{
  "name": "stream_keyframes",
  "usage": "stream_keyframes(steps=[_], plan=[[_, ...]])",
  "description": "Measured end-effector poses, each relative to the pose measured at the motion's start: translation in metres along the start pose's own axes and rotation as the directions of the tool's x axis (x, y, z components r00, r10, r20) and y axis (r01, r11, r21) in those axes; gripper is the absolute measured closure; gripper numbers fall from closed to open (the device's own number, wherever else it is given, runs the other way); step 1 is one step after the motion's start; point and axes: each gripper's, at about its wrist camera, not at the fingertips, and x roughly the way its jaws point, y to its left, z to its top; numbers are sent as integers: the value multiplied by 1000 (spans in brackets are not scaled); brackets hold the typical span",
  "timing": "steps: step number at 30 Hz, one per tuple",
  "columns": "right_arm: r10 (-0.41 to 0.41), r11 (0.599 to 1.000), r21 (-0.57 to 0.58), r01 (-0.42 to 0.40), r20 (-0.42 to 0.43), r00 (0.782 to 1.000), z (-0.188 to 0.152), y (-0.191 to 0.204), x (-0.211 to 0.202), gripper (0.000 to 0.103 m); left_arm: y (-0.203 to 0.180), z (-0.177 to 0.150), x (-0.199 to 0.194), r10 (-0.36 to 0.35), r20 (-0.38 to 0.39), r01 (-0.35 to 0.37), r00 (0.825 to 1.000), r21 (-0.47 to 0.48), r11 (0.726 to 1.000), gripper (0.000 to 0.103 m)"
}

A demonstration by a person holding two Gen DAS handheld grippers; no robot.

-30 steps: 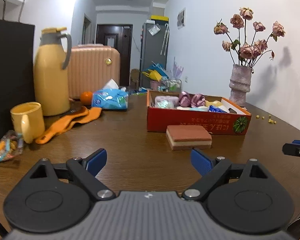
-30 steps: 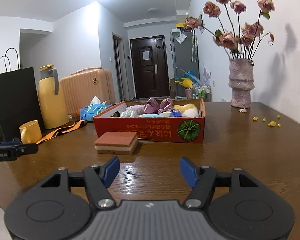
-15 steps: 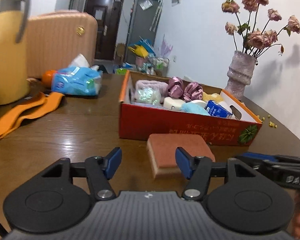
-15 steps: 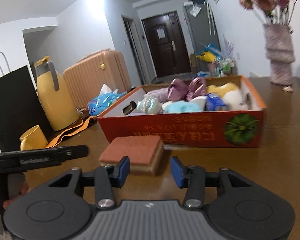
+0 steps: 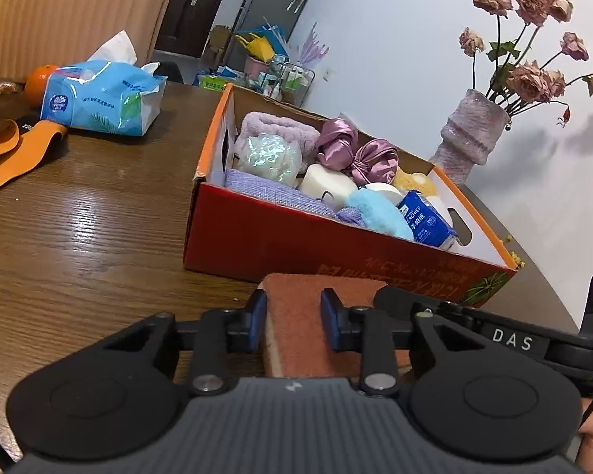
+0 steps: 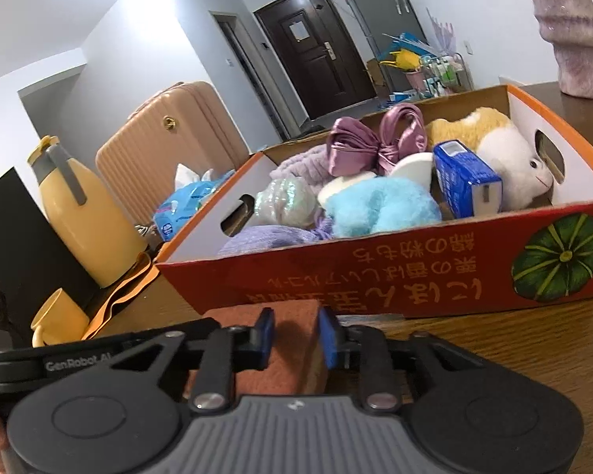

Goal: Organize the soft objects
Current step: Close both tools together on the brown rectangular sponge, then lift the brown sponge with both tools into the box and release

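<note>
A rust-red sponge point(image 5: 296, 316) lies on the wooden table just in front of the red cardboard box point(image 5: 296, 245). My left gripper point(image 5: 293, 322) has its jaws closed in on the sponge's left part. My right gripper point(image 6: 295, 335) is closed in on the sponge point(image 6: 292, 343) from the other side. Both sets of blue pads press its sides. The box point(image 6: 375, 276) holds several soft things: purple satin bows point(image 6: 371, 142), a blue fluffy item point(image 6: 379, 205), a plush toy point(image 6: 506, 158), a tissue packet point(image 6: 462, 177).
A blue tissue pack point(image 5: 102, 96), an orange point(image 5: 37, 79) and an orange strap point(image 5: 12, 150) lie at the left. A yellow jug point(image 6: 83, 213), a yellow mug point(image 6: 57, 316) and a black bag stand further left. A vase of dried roses point(image 5: 470, 134) stands behind the box.
Both grippers moved forward to the sponge and their jaws narrowed from wide open to closed on it. The box now looks much nearer.
</note>
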Motion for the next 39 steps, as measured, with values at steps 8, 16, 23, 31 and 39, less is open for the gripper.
stream_keyframes(steps=[8, 16, 23, 31, 39], plan=[[-49, 999, -12, 49, 26, 998, -28, 3, -63, 83, -41, -37, -40, -48, 4, 48, 999, 42, 998, 77], [-89, 994, 61, 88, 20, 996, -80, -16, -143, 81, -79, -88, -63, -129, -82, 133, 988, 50, 990, 77], [-84, 993, 87, 82, 27, 996, -94, -23, -163, 73, -86, -99, -78, -123, -84, 128, 989, 66, 990, 68], [-47, 992, 117, 43, 31, 998, -100, -24, -168, 80, -89, -108, -82, -149, -91, 154, 985, 56, 986, 74], [-75, 997, 14, 73, 173, 982, -39, -24, -173, 81, -119, -42, -59, -183, 17, 178, 983, 142, 974, 76]])
